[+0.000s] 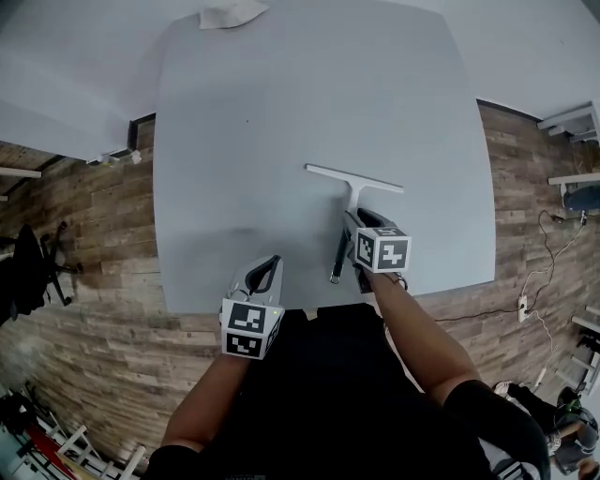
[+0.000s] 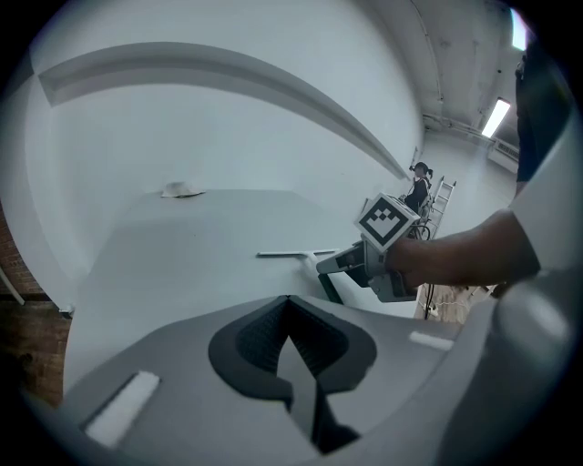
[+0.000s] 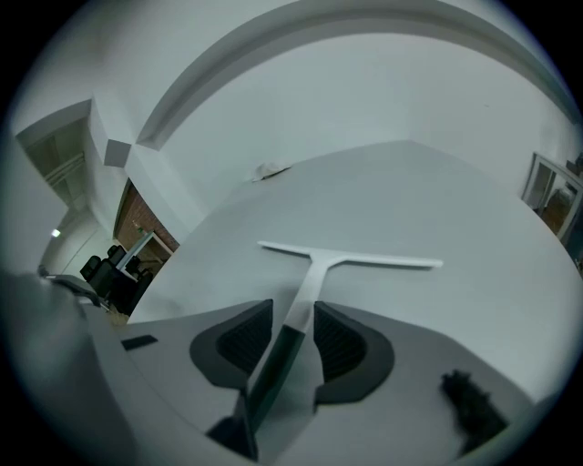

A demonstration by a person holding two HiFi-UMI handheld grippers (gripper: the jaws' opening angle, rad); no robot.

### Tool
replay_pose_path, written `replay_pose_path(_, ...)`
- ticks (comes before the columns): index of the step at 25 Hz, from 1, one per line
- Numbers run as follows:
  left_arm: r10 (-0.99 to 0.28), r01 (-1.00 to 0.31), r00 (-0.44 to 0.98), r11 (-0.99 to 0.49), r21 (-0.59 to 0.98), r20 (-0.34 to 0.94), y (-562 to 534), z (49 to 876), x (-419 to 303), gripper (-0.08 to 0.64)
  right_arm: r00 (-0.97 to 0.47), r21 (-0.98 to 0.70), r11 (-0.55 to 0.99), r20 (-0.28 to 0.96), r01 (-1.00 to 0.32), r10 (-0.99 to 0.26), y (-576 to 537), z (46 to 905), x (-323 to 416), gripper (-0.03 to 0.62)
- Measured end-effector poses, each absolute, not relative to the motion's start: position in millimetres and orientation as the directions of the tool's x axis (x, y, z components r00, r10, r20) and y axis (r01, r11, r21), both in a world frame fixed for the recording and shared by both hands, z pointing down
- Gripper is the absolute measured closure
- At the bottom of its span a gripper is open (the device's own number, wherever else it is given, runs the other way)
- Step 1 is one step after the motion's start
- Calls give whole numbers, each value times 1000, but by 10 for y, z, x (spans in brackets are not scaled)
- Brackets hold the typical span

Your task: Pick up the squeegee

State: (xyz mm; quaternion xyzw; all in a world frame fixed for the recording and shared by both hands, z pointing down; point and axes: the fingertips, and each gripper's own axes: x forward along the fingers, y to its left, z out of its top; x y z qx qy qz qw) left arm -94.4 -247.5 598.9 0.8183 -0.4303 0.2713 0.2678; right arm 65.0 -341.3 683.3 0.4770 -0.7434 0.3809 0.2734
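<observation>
A squeegee (image 1: pixel 354 180) with a white blade and a white-to-dark handle lies flat on the grey table (image 1: pixel 281 122), its handle pointing toward me. My right gripper (image 1: pixel 355 225) is low over the handle, jaws open, one pad on each side of it. In the right gripper view the handle (image 3: pixel 301 319) runs between the pads and the blade (image 3: pixel 364 260) lies crosswise ahead. My left gripper (image 1: pixel 268 268) hovers at the table's near edge, left of the squeegee, shut and empty. The left gripper view shows its pads (image 2: pixel 264 341) meeting, with the squeegee (image 2: pixel 284 254) and right gripper (image 2: pixel 339 264) beyond.
A crumpled white cloth (image 1: pixel 230 13) sits at the table's far edge. The floor around is wood planks, with a dark office chair (image 1: pixel 33 267) to the left, white shelving (image 1: pixel 572 122) and cables (image 1: pixel 548 272) to the right. White walls rise behind the table.
</observation>
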Motion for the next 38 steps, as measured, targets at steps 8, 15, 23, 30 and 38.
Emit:
replay_pose_path(8, -553, -846, 494, -484, 225, 671, -2559, 6040, -1086, 553, -344, -269, 221, 813, -937, -470, -3515, 7065, 634, 454)
replay_pose_path(15, -559, -853, 487, -470, 227, 671, -2572, 6051, -1170, 552, -326, -270, 184, 819, -945, -472, -3537, 7131, 641, 452)
replay_pose_path(23, -578, -864, 475, -450, 227, 663, -2527, 6001, -1196, 552, -306, -249, 181, 828, -951, -471, -3542, 7154, 655, 450)
replay_pose_path(30, -617, -887, 437, -416, 201, 654, -2452, 5881, -1227, 552, -351, -337, 118, 805, -934, -478, -3539, 7158, 739, 485)
replay_pose_path(38, -661, -902, 410, -397, 172, 629, -2381, 5735, -1104, 553, -453, -381, 245, 739, -892, -499, -3435, 6865, 650, 494)
